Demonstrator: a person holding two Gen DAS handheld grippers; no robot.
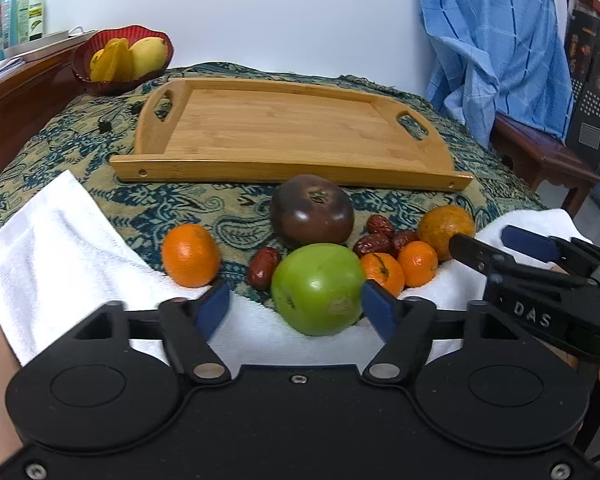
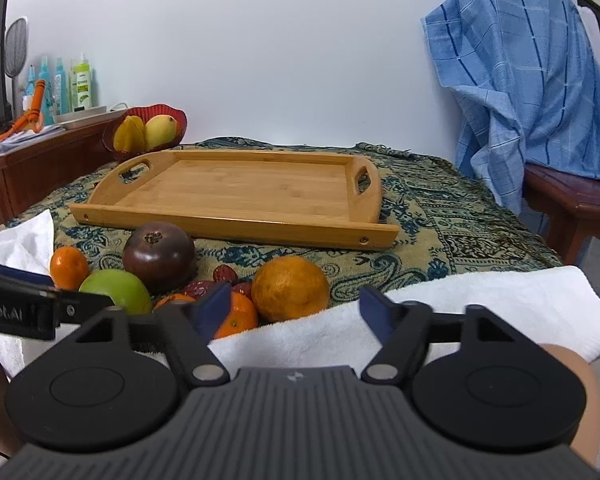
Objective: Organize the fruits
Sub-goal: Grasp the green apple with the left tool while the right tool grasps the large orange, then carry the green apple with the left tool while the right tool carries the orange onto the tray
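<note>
Nothing sorted yet: my wooden tray sits bare, fruits heaped on the tabletop before it. Left gripper half-wide around the green apple, ungripped; right gripper half-wide, empty.

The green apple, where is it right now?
In the left wrist view the green apple sits front and centre on the white towel, just before the dark purple fruit.
</note>
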